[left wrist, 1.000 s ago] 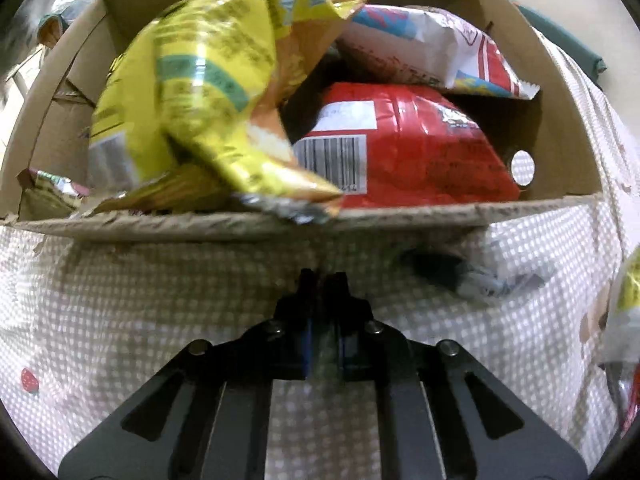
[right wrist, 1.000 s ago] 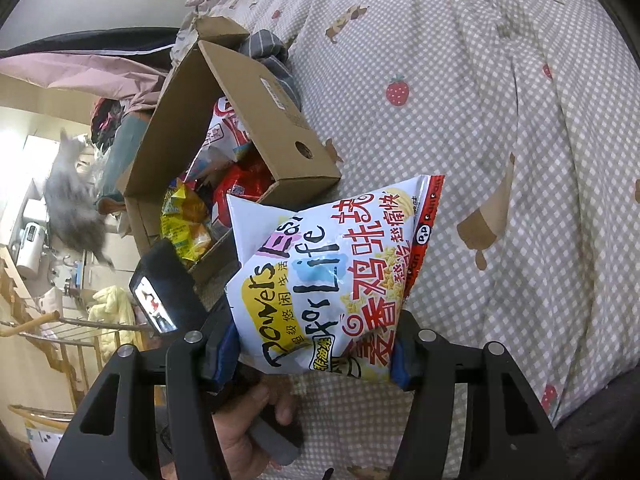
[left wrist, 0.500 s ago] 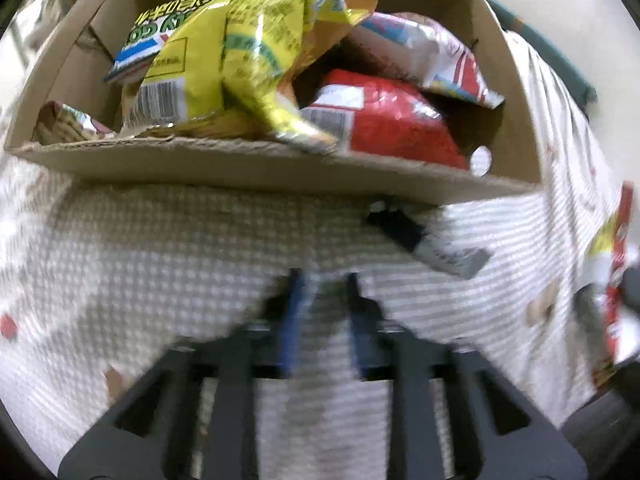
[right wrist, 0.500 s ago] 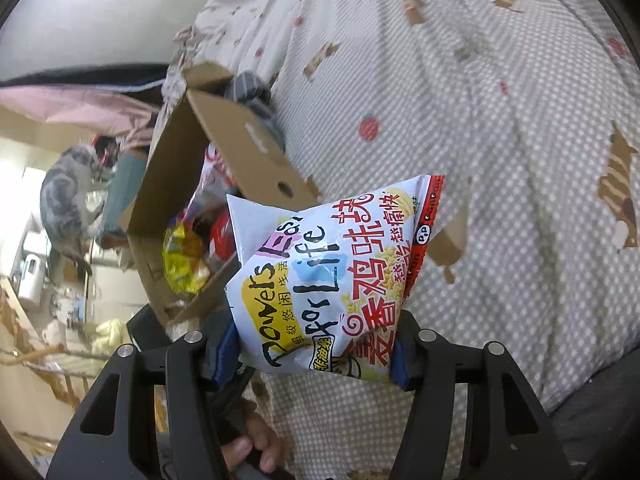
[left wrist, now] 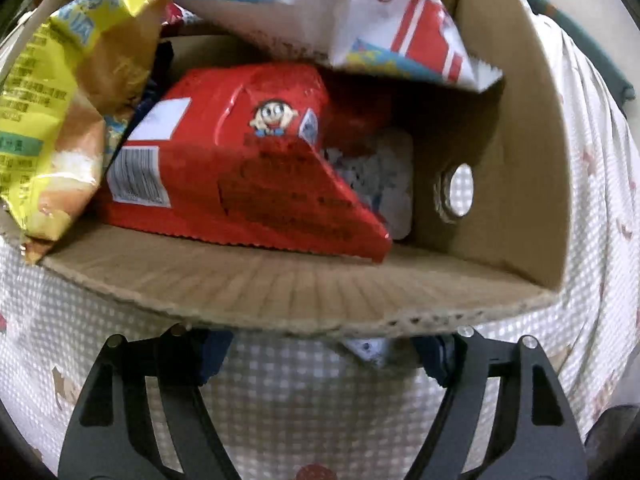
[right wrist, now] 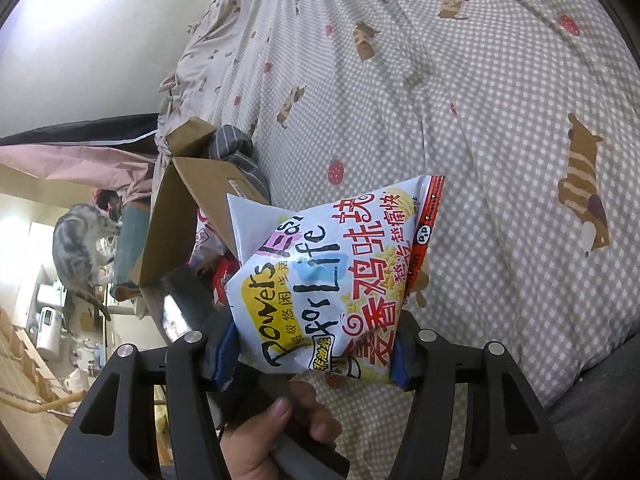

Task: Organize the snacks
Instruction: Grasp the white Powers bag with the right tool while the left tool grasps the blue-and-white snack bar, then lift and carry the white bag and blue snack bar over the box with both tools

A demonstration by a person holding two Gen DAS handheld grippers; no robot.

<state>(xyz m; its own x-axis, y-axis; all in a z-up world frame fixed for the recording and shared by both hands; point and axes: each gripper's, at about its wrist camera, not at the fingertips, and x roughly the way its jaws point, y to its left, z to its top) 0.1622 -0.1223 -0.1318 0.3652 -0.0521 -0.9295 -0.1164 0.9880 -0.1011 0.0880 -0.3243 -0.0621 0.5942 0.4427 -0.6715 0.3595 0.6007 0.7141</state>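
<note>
A cardboard box (left wrist: 280, 292) fills the left wrist view, holding a red snack bag (left wrist: 248, 168), a yellow bag (left wrist: 48, 120) and a white-and-red bag (left wrist: 360, 20). My left gripper (left wrist: 324, 356) is open, its jaws wide apart just under the box's near flap; a small dark packet (left wrist: 368, 350) lies between them on the sheet, mostly hidden by the flap. My right gripper (right wrist: 316, 352) is shut on a white snack bag (right wrist: 332, 280) with red and yellow print, held above the bed. The box (right wrist: 180, 216) lies to its left.
The bed has a checked sheet (right wrist: 480, 120) with strawberry and cat prints. A grey striped cloth (right wrist: 236, 152) lies behind the box. A cat (right wrist: 80, 248) stands beyond the bed edge at the left. A hand (right wrist: 272, 432) holds the other gripper's handle below.
My left gripper has opened from shut to wide and moved closer to the box, right up to its near flap. My right gripper still holds the white bag and has swung slightly.
</note>
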